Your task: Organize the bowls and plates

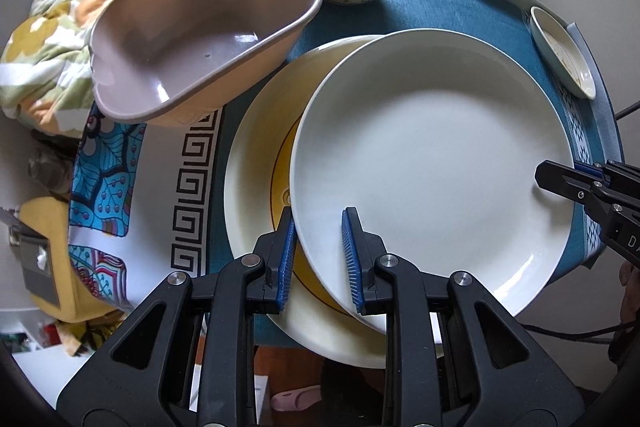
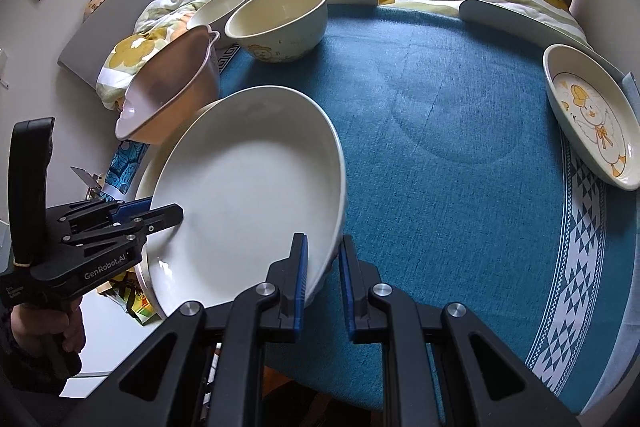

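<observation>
Left wrist view — both grippers pinch white plate rim.

both my grippers are matte black plastic, built from angular linkage arms with triangular cut-outs and round silver pivot pins. the left gripper has ribbed blue pads on its fingers, and so does the right gripper. from the right wrist view i read white "genrobot.ai" lettering on the left one's side, small screws, and a tall black handle.
</observation>
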{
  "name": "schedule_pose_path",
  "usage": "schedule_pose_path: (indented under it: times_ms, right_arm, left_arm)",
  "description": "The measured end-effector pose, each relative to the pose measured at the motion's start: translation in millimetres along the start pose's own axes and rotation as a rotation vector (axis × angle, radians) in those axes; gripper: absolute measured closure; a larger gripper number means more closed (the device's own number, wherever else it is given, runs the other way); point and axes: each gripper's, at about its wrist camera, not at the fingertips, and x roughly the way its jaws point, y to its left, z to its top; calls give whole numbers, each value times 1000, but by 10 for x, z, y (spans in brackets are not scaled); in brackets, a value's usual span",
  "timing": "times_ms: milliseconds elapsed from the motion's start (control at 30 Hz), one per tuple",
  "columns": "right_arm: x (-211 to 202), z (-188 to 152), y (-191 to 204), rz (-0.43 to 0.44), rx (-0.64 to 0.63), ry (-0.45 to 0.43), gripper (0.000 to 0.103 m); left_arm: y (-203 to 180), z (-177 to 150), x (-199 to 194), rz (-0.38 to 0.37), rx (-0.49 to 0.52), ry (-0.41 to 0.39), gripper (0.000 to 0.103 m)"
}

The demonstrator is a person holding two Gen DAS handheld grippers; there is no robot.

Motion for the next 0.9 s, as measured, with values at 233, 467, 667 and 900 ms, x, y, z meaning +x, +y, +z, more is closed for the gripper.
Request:
schedule_pose_path:
  times_ms: [233,467,667,900]
  right_arm:
    - [22,13,55,-41,-47,6,89]
    - [102,35,182,-99,-120,16,89]
    - [119,36,233,-133,-154,15,89]
    - [137,49,304,-177,-189,22,89]
  left_arm:
    - [-198,-31,-28,109,98,-29,83]
    - [-240,-64,-69,179,144,-45,83]
    - [-257,-114,-101,249,199,-62,83]
    - [-249,-104,-144,259,207,-78,83]
